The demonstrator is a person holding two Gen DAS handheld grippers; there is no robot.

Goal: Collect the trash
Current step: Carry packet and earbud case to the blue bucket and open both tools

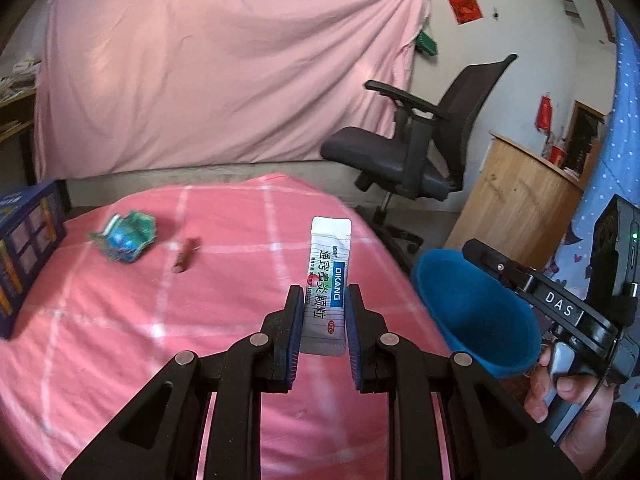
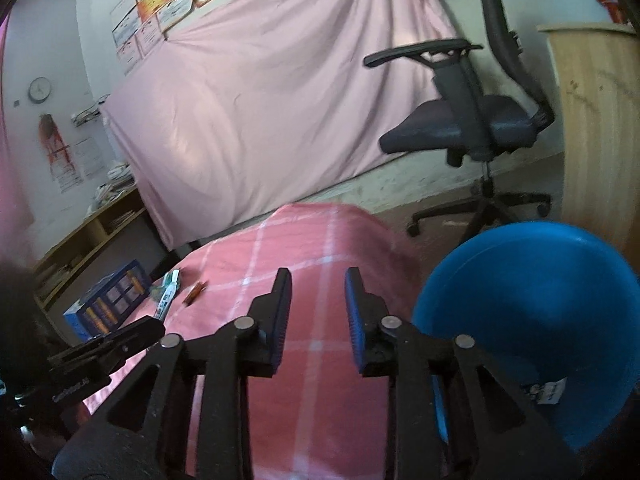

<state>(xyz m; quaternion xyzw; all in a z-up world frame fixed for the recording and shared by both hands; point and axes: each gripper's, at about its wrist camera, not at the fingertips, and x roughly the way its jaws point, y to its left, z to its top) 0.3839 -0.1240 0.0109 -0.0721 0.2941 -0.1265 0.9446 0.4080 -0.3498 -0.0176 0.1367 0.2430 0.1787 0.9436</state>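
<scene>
Left wrist view, going from left to right: we see a blue box (image 1: pixel 24 256) standing at the far left edge of the desk (image 1: pixel 224 220) with its pink checked cloth. Just right of it lies a crumpled green-and-blue wrapper (image 1: pixel 124 238), and near that a small brown stick-like scrap (image 1: pixel 185 256); both are still on the cloth, apart from each other, so we judge they are left to collect. In the middle, our left gripper (image 1: pixel 323 320) is closed on a white medicine sachet (image 1: pixel 327 280), which stands upright between the blue pads, lifted above the cloth. To the right, off the desk's edge, the blue bin (image 1: pixel 480 312) opens toward us, with the right hand (image 1: pixel 560 384) and its tool beside it. The sachet is not yet over the bin's mouth, so this piece is picked up but not dropped.

In the right wrist view, the right gripper (image 2: pixel 316 312) has its jaws parted with nothing between them, only the cloth beyond. At the right, a small white scrap (image 2: pixel 550 392) appears to lie inside the bin, so we judge at least one piece is already collected, one is in hand, and two remain
</scene>
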